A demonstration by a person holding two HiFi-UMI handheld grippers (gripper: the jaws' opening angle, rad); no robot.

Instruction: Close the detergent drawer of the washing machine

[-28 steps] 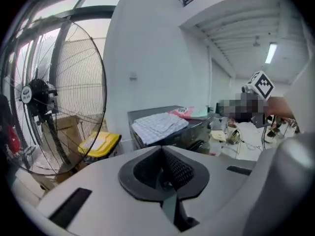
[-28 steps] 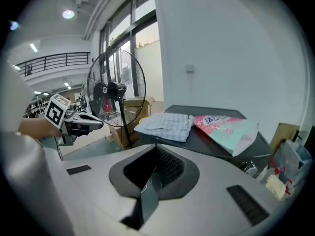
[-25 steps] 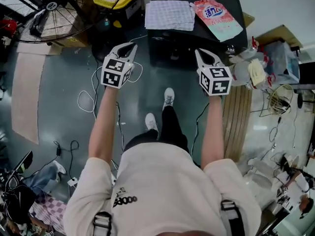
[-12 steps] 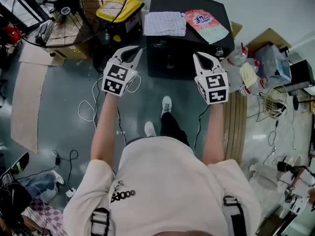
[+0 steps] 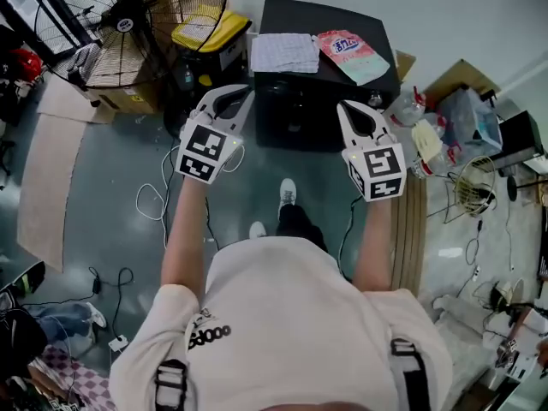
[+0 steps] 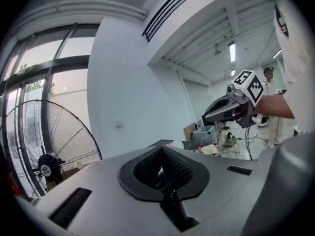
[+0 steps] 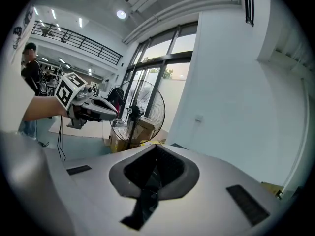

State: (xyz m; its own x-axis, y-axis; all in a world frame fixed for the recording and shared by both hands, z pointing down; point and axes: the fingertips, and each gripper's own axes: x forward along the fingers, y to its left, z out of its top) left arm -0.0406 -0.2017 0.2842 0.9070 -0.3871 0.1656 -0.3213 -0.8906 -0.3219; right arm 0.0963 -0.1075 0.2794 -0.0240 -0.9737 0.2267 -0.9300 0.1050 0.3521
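At the tip of the left gripper [image 6: 162, 154], the two ribbed black pads lie pressed together with nothing between them. The right gripper [image 7: 156, 149] is the same: jaws closed on each other and empty. Each gripper view looks out over its jaws at a pale wall and high windows, and each shows the other gripper held up at the side, its marker cube on top.

From the head view, the person holds both grippers out in front at about the same level, well apart from each other, one in each bare-armed hand. They hang in the air just short of the washing machine [image 5: 295, 110], touching nothing. The left one lines up with the machine's left front corner and the right one with its right front corner.

The washing machine is a dark box standing against the white wall, its front turned to the person. Its front is in shadow, and the detergent drawer cannot be made out there. On its top lie a checked cloth [image 5: 285, 51] and, just beside it, a pink detergent pouch [image 5: 351, 55].

Left of the machine stand a yellow-lidded box [image 5: 204, 31] and a large floor fan [image 5: 128, 26]. White cables [image 5: 152, 191] loop across the grey floor [image 5: 111, 195]. Right of the machine sit cardboard boxes and bags [image 5: 445, 110].
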